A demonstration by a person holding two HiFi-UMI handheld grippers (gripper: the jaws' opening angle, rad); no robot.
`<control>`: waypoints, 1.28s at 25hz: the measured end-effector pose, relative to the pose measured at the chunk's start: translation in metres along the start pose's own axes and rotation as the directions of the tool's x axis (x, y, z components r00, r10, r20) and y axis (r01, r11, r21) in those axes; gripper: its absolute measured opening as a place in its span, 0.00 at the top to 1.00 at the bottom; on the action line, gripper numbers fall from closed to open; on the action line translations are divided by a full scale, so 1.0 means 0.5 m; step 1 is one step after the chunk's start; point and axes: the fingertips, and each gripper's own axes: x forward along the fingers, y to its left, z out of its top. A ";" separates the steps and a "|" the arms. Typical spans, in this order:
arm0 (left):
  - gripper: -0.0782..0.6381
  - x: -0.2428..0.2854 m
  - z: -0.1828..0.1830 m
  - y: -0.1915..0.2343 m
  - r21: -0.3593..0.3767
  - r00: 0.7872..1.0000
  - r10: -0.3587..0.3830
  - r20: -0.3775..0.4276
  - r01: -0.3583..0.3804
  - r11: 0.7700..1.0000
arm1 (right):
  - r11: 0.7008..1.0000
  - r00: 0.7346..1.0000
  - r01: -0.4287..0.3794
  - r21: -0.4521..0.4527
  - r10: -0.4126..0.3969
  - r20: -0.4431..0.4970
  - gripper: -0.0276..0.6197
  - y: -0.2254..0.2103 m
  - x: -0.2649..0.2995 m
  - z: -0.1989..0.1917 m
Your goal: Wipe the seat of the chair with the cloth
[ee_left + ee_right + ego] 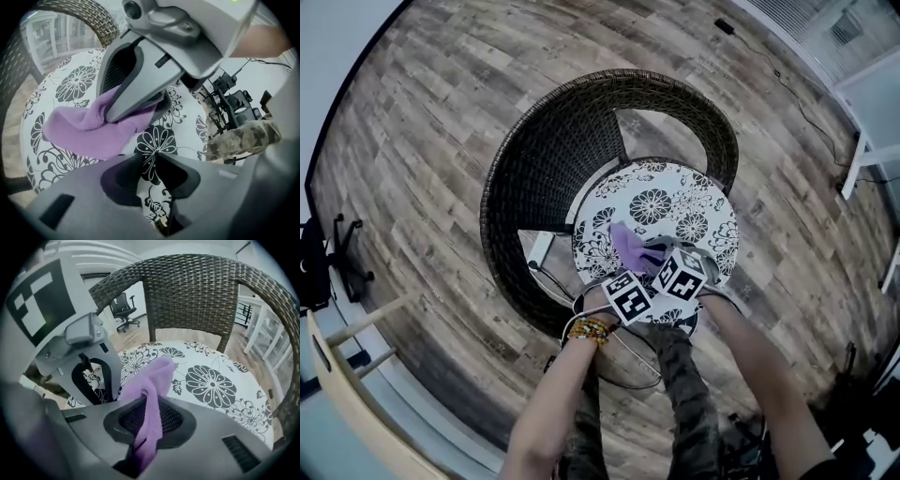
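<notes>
1. The right gripper (149, 401) has its jaws closed on the purple cloth (152, 376). A fold passes between them, and the free part lies in front of them on the seat (675, 202) of the wicker chair (539, 159). Keep this grip tight, because I judge that a loose cloth would slide out during a stroke.
2. The cloth is near the front edge of the seat, a little to the left of its middle in the head view. Most of the flowered seat toward the back of the chair is bare, so I think the wiping should go there.
3. Hold the right gripper so that the cloth, and not the hard jaw tips, presses on the seat. A flatter angle would probably lay more of the cloth down.
4. Make long passes from one side to the other, each one overlapping the last. Also follow the round rim where the seat meets the wicker.
5. The left gripper (149, 157) has its jaws partly apart with nothing between them; only the seat pattern shows in the gap. It stands just beside the right gripper, over the front of the seat. It would be better to keep it aside, so that the two grippers do not knock together and the cloth does not catch on it.
</notes>
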 end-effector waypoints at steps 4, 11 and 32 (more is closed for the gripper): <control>0.75 0.001 0.001 -0.005 -0.001 1.000 -0.004 0.004 0.005 1.000 | 0.995 0.995 0.092 0.038 -0.091 -0.028 0.88 -0.082 -0.024 -0.036; 0.75 0.002 0.001 -0.003 0.013 1.000 0.014 -0.005 -0.014 1.000 | 0.974 0.968 0.228 0.007 -0.226 -0.113 0.89 -0.271 -0.083 -0.080; 0.75 -0.001 0.000 -0.003 0.013 1.000 0.018 -0.007 -0.018 1.000 | 0.825 0.944 -0.294 0.483 0.171 0.282 0.89 0.092 -0.095 -0.026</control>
